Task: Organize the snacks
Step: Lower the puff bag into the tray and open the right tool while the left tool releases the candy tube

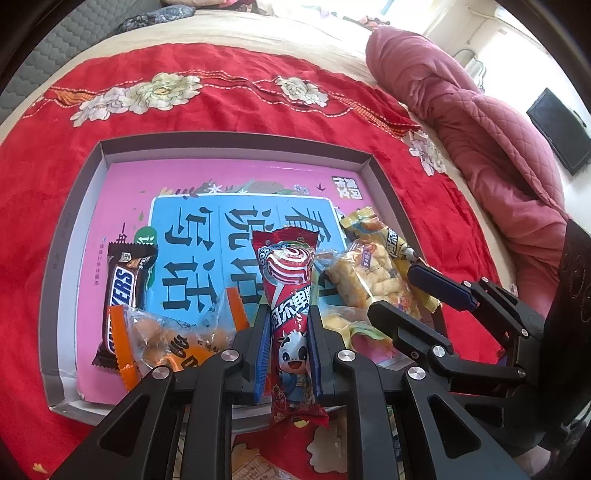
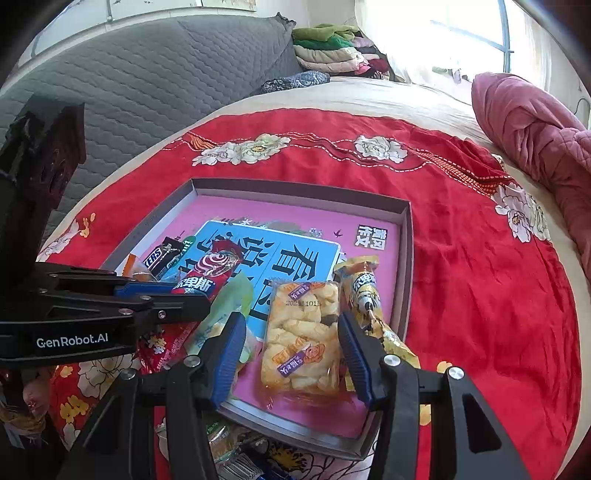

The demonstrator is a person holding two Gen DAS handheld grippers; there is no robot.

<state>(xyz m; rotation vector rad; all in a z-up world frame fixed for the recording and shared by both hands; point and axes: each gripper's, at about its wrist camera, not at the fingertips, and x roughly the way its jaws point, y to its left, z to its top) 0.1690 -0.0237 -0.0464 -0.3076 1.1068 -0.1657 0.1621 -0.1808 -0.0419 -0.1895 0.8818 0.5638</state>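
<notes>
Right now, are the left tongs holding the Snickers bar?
No, the left tongs clamp the red cone-shaped wrapper; the Snickers bar lies apart in the tray.

Light: you get bright daylight from the window (image 2: pixel 476 33), far right.
Glare: the window blows out white.
Edges: your fisheye bends them, dark corners.
Focus: mostly sharp.

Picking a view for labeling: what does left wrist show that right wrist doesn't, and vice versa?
Left wrist only: the orange-ended snack packet in full and the dark screen by the wall.
Right wrist only: the folded clothes pile and the window.
Both: the left gripper shut on the red cone snack, the open right gripper around the clear cracker pack, the Snickers bar, the tray.
</notes>
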